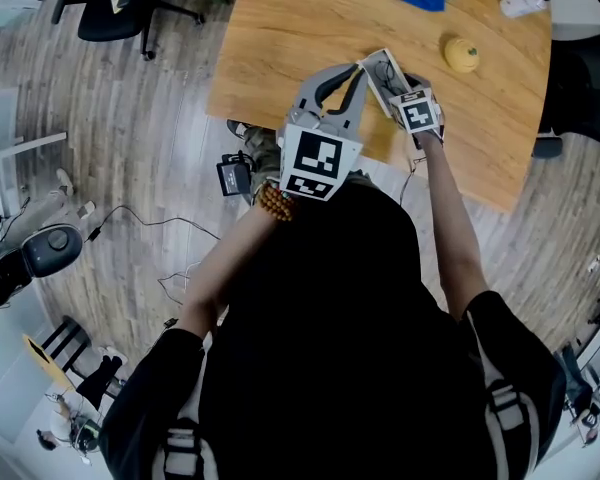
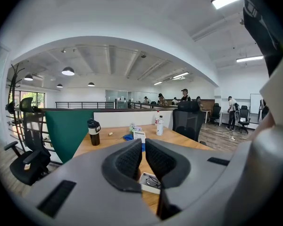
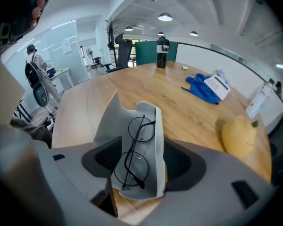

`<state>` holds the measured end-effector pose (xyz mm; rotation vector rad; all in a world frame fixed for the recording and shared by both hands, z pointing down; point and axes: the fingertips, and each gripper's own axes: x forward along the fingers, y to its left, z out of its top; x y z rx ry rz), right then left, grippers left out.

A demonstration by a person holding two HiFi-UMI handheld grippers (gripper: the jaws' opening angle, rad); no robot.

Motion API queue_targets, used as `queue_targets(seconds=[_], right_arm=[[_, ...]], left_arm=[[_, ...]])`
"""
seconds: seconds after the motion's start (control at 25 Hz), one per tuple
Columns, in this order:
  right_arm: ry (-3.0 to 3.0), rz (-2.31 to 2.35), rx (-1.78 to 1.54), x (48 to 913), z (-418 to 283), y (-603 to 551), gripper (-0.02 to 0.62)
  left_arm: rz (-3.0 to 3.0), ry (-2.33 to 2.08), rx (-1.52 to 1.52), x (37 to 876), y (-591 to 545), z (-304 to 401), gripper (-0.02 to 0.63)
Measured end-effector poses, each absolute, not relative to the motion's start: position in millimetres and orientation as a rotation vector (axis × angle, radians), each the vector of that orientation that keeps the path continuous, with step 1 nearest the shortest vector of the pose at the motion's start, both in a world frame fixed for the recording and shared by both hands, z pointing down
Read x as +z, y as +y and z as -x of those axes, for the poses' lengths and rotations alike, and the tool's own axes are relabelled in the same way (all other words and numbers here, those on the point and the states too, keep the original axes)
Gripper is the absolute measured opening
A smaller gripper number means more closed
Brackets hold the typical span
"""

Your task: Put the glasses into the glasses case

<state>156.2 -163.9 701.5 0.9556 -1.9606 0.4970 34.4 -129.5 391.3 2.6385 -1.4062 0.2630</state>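
Open office w/ grey wood flr (image 1: 130, 118), blk chair (image 1: 120, 3), wood table (image 1: 300, 28), round ceiling lamps (image 2: 68, 71).

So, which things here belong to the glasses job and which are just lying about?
Job: glasses, lying in the open glasses case; right gripper, jaws open either side of the case.
Lying about: yellow fruit, blue cloth, black tumbler, white bottle.

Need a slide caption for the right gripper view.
Round black glasses lie in the open grey case on the wooden table, between the open right tongs; a yellow fruit sits nearby.
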Motion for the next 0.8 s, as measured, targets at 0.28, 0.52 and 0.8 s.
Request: queue_targets(seconds=[0.28,0.52,0.8], right_arm=[[-1.945,-0.956,0.512,715.0,-164.3,-168.3,0.261],[-1.945,-0.958,0.529,721.6,-171.1,-174.8,0.223],[-1.927,-1.035,0.578,713.3,-173.6,-184.1,0.176]], left_arm=[[-2.616,-1.433,0.27,394.6,-131.2,-25.3,0.04],[-2.613,-1.439,0.274,393.5,-131.8,-20.4,0.04],[-2.607,-1.442,0.278,394.4,-130.9,-17.8,0.04]])
